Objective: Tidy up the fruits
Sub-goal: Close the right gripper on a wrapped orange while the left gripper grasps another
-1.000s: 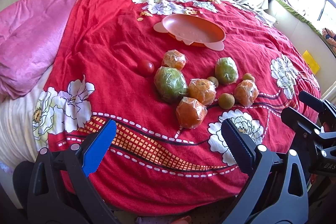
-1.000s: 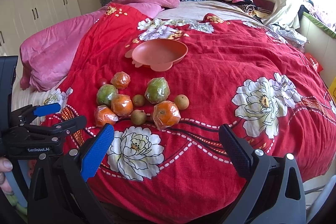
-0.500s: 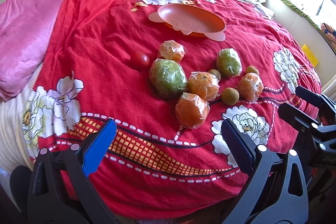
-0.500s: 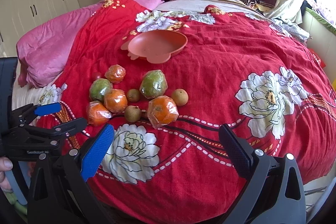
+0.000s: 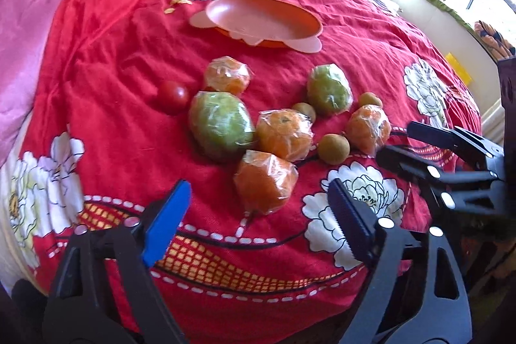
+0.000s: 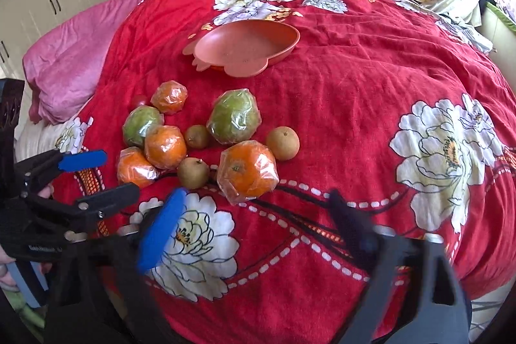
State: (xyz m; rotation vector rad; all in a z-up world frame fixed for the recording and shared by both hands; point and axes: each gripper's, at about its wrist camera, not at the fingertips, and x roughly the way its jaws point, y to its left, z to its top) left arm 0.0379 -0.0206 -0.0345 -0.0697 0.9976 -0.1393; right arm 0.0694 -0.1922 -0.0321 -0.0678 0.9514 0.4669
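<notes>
1. Left gripper: jaws apart, have just been narrowing, nothing between them; it hangs over the near edge of the bed, just short of the nearest wrapped orange.
2. Fruit cluster, mid-bed toward the near edge, left to right: small red tomato; large wrapped green fruit, with a wrapped orange behind it; two more wrapped oranges, touching; three small brown fruits; second green fruit; rightmost wrapped orange.
3. Orange dish: empty, on the red floral blanket beyond the fruit, toward the headboard end.
4. Right gripper: jaws apart, have just been narrowing, nothing between them; blurred, just short of the rightmost wrapped orange.
5. Pink quilt is bunched along the bed's left edge.
</notes>
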